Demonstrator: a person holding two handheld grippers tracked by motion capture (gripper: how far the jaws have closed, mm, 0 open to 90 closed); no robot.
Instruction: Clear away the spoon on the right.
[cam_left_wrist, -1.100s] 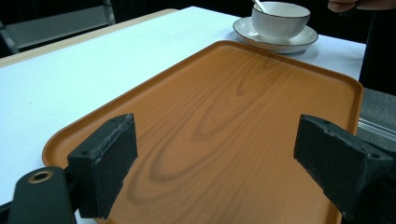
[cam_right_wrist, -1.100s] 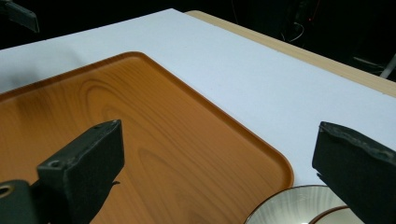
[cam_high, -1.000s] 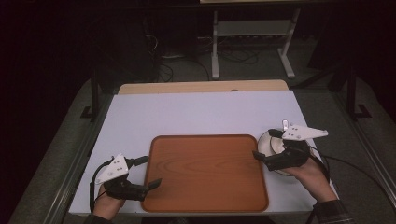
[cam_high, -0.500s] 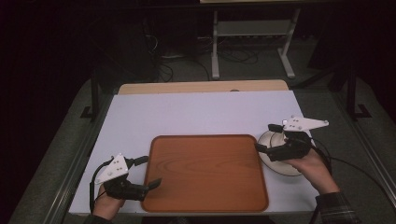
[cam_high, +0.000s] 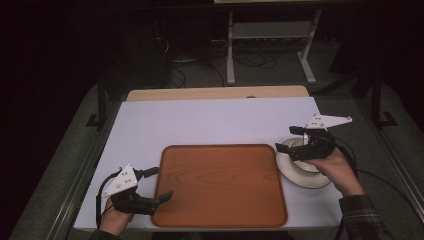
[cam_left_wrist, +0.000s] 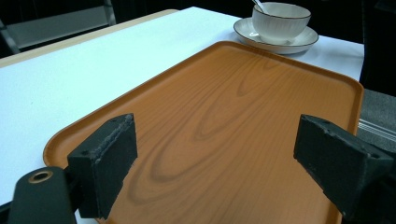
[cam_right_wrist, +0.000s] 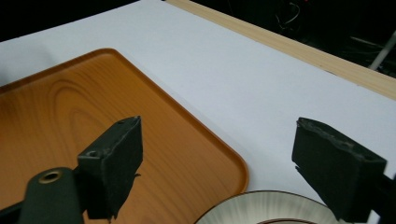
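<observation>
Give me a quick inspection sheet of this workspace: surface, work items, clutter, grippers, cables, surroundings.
Surface: white table top, wooden strip along the far edge.
Job's things: wooden tray, bare; cup on saucer beside the tray, with a spoon in the cup.
Clutter: nothing seen.
Grippers: left gripper open at the tray's near left corner; right gripper open above the saucer.
Cables: one trails from each gripper; more on the floor beyond the table.
Surroundings: dark room, white metal stand behind the table.

One wooden tray (cam_high: 220, 186); one saucer (cam_left_wrist: 280, 39); one cup (cam_left_wrist: 280, 21); one spoon (cam_left_wrist: 259, 5); two tools.
</observation>
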